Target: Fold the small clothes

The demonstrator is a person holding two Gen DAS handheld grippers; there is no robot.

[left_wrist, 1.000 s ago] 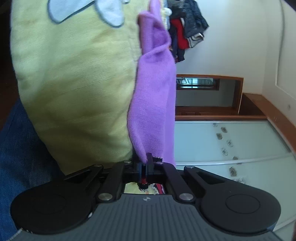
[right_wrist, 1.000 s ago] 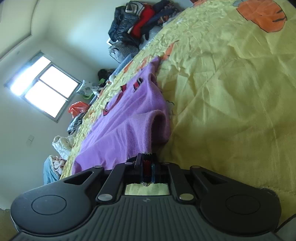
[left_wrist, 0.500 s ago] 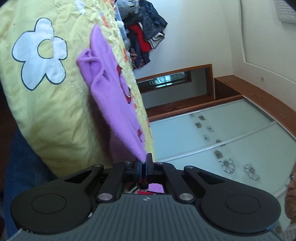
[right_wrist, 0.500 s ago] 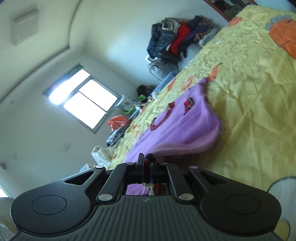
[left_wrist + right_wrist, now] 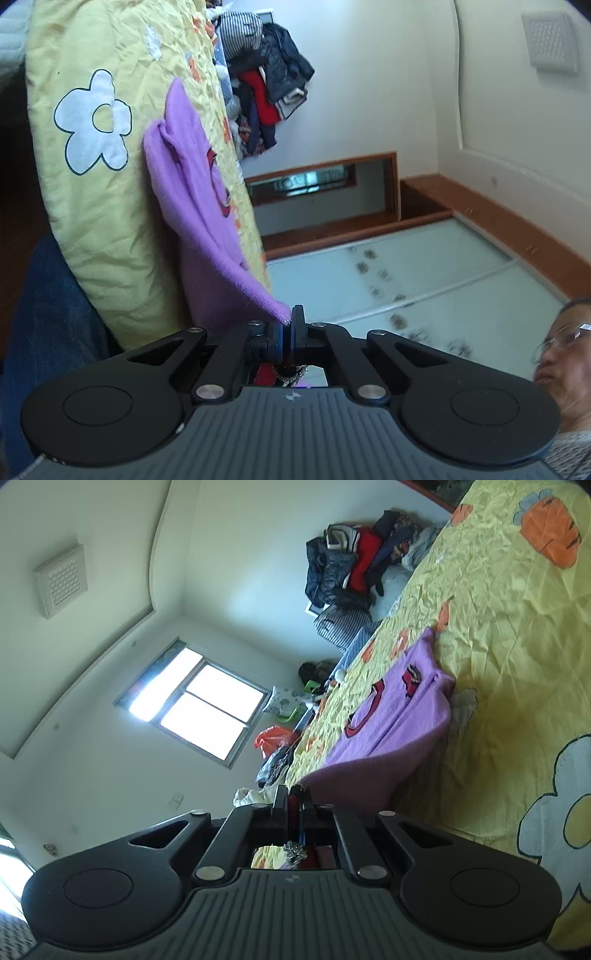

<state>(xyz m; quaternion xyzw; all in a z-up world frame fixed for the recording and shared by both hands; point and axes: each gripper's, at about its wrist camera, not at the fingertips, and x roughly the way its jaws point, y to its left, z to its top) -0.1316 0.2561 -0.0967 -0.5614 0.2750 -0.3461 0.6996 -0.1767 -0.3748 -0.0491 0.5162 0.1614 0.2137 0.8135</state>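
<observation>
A small purple top [image 5: 199, 199] with red patches lies on a yellow bedspread [image 5: 96, 206] printed with flowers. My left gripper [image 5: 287, 325] is shut on one corner of its near edge, lifted off the spread. In the right wrist view the same purple top [image 5: 388, 716] stretches away across the bedspread [image 5: 498, 646], and my right gripper [image 5: 294, 797] is shut on the other near corner, which is raised too. The far part of the top still rests on the bed.
A heap of dark and red clothes [image 5: 351, 568] sits at the far end of the bed. More clutter and an orange bag [image 5: 273, 738] lie under the window [image 5: 195, 709]. A wardrobe with glass doors [image 5: 424, 280] and a person's head [image 5: 565, 354] are at the right of the left wrist view.
Both grippers have risen and pulled back with the top's near edge, so more of the room and less of the bedspread fills each view. Both stay shut on the fabric.
</observation>
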